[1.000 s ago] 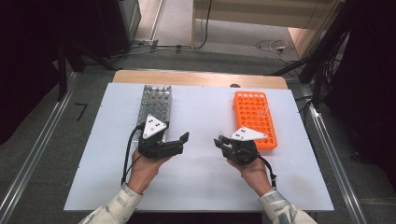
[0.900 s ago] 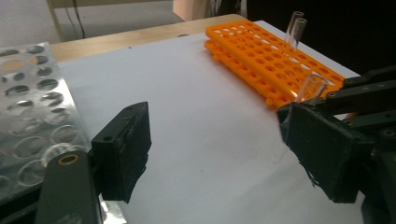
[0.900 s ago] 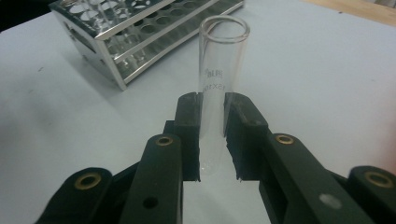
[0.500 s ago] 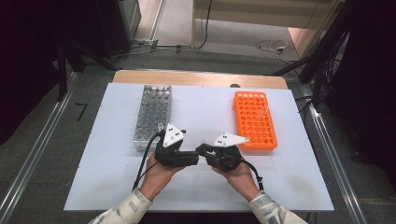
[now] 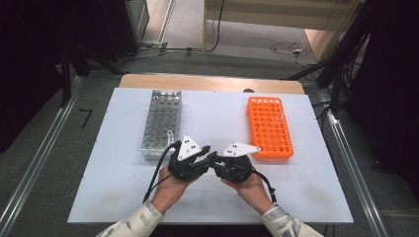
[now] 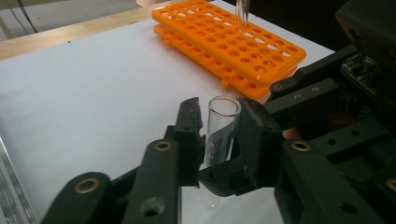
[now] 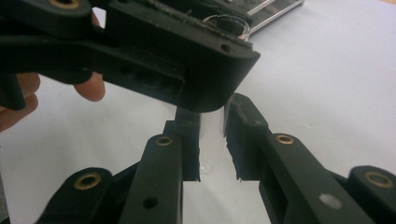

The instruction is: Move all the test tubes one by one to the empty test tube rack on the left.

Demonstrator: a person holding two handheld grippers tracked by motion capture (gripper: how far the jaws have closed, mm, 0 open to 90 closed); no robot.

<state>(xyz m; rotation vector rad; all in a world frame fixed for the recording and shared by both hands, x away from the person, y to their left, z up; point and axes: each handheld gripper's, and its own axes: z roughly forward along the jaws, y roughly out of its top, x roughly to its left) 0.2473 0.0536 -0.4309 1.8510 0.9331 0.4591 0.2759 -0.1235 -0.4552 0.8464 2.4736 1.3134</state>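
a hand-over between the grippers is in hand, mid-table in front of the silver metal tube rack [image 5: 162, 123] and the orange plastic tube rack [image 5: 269, 127]. the clear glass test tube [image 6: 221, 128] stands upright between both pairs of jaws. the left gripper [image 6: 218, 135], whose jaws have just been closing, now clamps it, and the right gripper [image 7: 212, 140] grips it too. next, i judge, one gripper must release so the other can carry the tube to a rack hole.
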